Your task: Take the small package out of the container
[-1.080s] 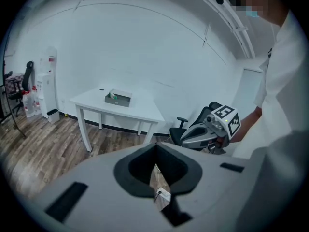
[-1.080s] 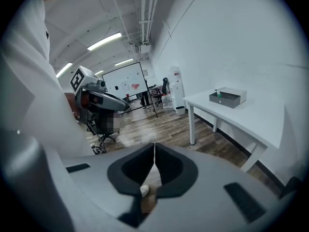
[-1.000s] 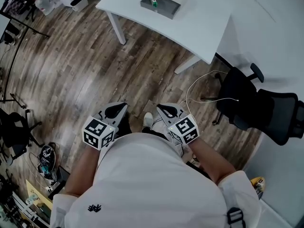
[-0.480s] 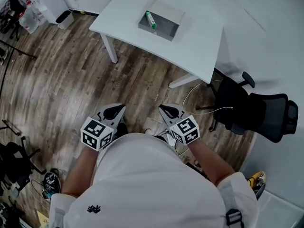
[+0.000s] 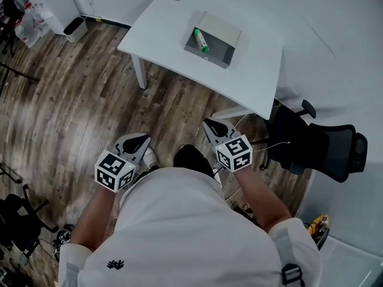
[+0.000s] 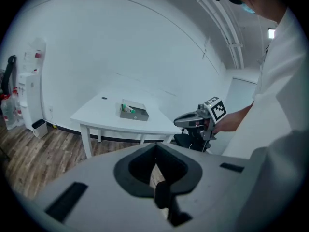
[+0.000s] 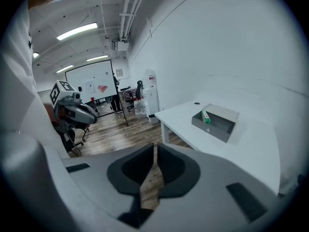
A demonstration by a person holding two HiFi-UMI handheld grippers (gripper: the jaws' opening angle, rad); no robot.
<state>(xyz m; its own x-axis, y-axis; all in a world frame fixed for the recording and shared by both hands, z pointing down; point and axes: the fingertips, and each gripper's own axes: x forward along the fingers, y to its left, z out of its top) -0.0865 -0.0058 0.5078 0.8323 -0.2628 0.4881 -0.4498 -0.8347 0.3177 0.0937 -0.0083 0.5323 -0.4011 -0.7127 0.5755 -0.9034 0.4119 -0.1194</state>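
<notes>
Well ahead of the closed, empty left hand-held gripper point(image 5: 139, 141) and right hand-held gripper point(image 5: 210, 126), a small green-and-white package point(image 5: 201, 39), print unreadable, lies along the grey rectangular container's point(image 5: 222, 28) left wall.

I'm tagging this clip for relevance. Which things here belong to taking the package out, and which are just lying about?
Job: small package, container, white table, left gripper, right gripper.
Lying about: office chair, bin.

Left gripper point(image 5: 136, 142) and right gripper point(image 5: 210, 125) point forward and down, jaws together.
</notes>
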